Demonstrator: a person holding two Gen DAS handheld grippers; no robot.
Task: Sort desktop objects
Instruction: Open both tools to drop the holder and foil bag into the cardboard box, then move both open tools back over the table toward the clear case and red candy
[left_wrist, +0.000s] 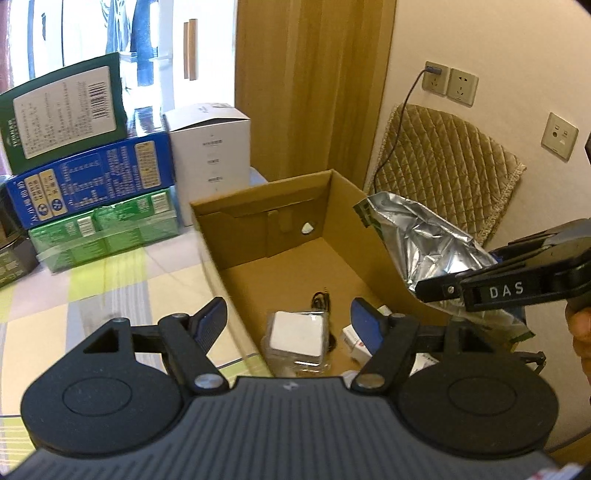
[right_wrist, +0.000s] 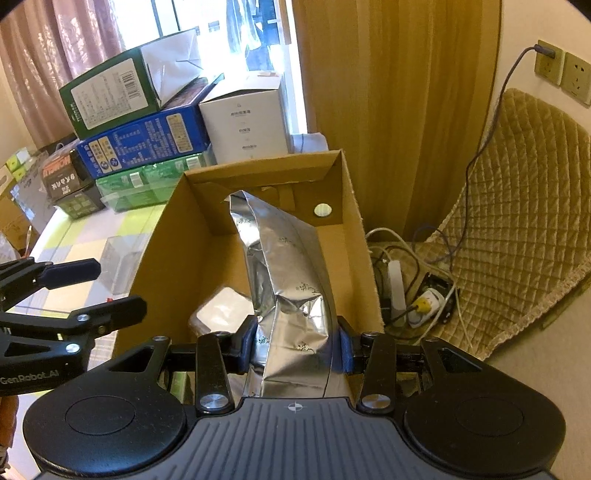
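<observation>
Seen from the left wrist: left gripper (left_wrist: 288, 325) spread wide and empty, hovering over the near left edge of the open brown cardboard box (left_wrist: 258, 206), which sits on a table under a pastel checked tablecloth (left_wrist: 110, 280). On the box floor near the near wall: a flat white square packet in clear wrap (left_wrist: 297, 334), a small coiled black cable (left_wrist: 320, 299) and a small white carton with red print (left_wrist: 355, 341). At the right, the right gripper (left_wrist: 439, 290) clamped on a crumpled silver foil pouch (left_wrist: 424, 236), held above the box's right wall with its free end tilted toward the far right corner. Best to keep the left gripper wide and off to the left side, clear of the drop path. Seen from the right wrist: blue-padded fingers (right_wrist: 248, 345) pinching the pouch across its lower part, the rest reaching out over the box interior toward the far wall with the round hole (right_wrist: 323, 210). Likely step: lowering the pouch into the box. Worth bringing it further in from the right wall, aiming for the bare floor toward the far end rather than onto the white packet, lowering until the free end is below the rim, then parting the fingers; released high, springy foil could tip over the wall toward the power strip (right_wrist: 397, 286) and cables beside the box. Stacked green, blue and white cartons (right_wrist: 140, 122) beyond the far left corner need no attention.
</observation>
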